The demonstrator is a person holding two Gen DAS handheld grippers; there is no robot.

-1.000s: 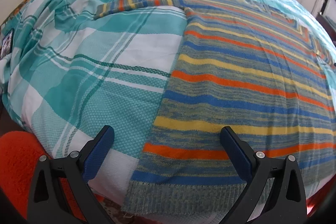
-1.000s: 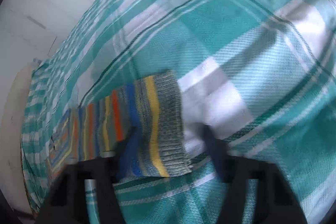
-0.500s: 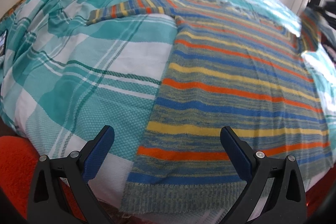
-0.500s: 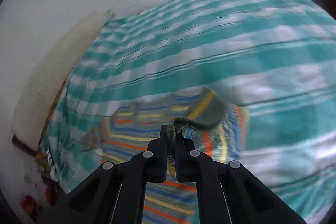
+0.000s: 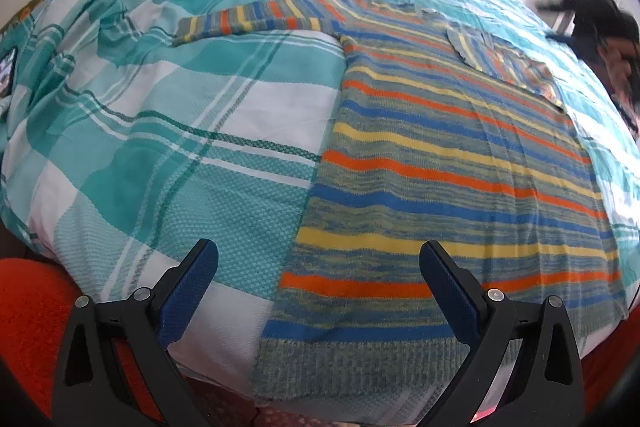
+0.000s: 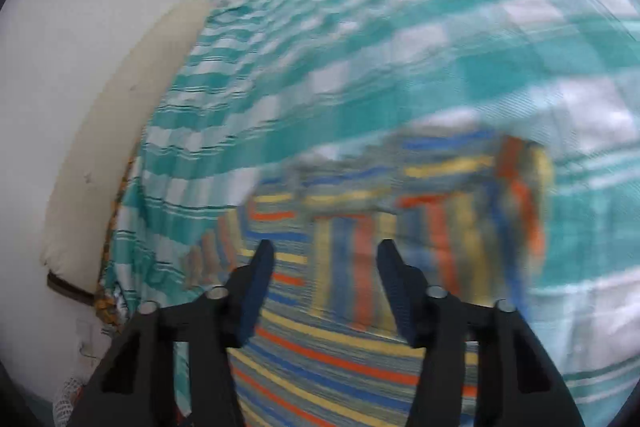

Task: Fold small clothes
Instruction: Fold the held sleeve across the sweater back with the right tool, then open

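The left gripper (image 5: 318,277) gapes wide and empty over the hem of a striped sweater (image 5: 452,155) spread flat on the checked bed (image 5: 168,131), one sleeve (image 5: 506,65) folded across it, while the blurred right view shows the right gripper (image 6: 325,281) opening, empty, above that sleeve and a pale wall (image 6: 80,27).

A bed covered by a teal-and-white plaid bedspread (image 5: 168,115) carries a striped knit sweater (image 5: 448,187), spread flat, one sleeve (image 5: 508,67) folded over its body, the other sleeve (image 5: 248,21) stretched sideways.
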